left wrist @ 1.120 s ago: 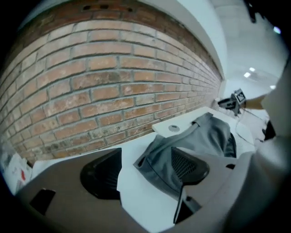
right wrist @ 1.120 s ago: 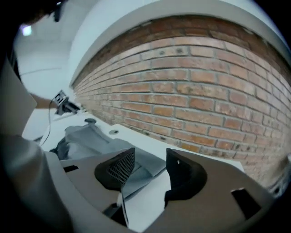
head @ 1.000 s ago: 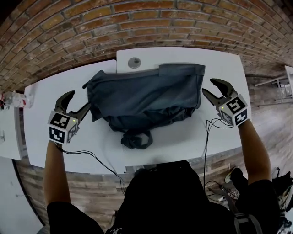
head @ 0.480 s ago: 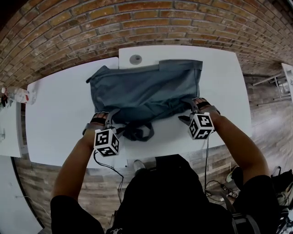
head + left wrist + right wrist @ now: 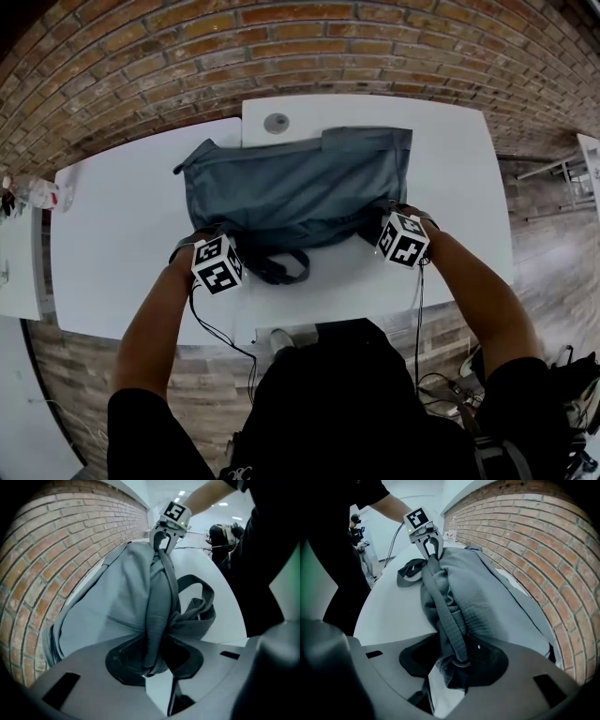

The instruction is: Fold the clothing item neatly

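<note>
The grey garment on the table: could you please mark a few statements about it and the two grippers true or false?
1. The left gripper grips the near edge of the grey garment. True; its jaws have just been closing, with fabric between them.
2. The right gripper hangs empty beside the table. False: its jaws, also just closing, pinch the garment's near edge.
3. The garment lies on a white table. True.
4. The wall behind is plain plaster. False: it is a brick wall.
</note>
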Action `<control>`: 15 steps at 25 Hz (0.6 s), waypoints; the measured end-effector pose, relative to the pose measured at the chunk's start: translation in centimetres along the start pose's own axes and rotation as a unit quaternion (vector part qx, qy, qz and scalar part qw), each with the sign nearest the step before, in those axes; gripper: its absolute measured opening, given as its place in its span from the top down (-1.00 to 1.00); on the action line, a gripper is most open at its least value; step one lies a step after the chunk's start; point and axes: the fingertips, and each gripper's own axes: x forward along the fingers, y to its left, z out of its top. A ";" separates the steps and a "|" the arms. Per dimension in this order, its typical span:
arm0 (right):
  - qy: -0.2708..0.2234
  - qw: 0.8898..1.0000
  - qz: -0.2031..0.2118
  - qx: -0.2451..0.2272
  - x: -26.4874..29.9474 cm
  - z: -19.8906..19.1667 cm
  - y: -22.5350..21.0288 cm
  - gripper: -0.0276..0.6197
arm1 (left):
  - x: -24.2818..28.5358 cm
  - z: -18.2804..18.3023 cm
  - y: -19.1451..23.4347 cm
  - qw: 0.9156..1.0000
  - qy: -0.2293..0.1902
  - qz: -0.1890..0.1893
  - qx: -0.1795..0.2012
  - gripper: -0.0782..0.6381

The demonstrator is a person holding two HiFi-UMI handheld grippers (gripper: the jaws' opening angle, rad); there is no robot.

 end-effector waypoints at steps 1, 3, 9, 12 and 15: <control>0.000 1.000 -0.001 0.004 0.0 0.0 0.0 0.40 | -0.1 -0.1 0.0 1.000 0.002 0.004 -0.002 0.56; 0.001 1.000 0.006 0.013 -0.2 0.0 0.3 0.45 | -0.3 -0.2 -0.3 1.000 0.008 0.000 -0.006 0.58; 0.006 0.996 0.085 0.024 -2.4 -0.4 5.2 0.53 | -3.2 -0.1 -5.9 0.997 0.013 -0.082 0.007 0.60; 0.011 0.987 0.160 0.030 -5.2 -0.7 9.5 0.55 | -6.2 0.3 -10.5 0.985 0.000 -0.174 0.007 0.60; 0.014 0.967 0.253 0.041 -8.4 -0.3 13.4 0.56 | -9.5 0.4 -14.4 0.963 -0.010 -0.270 -0.003 0.60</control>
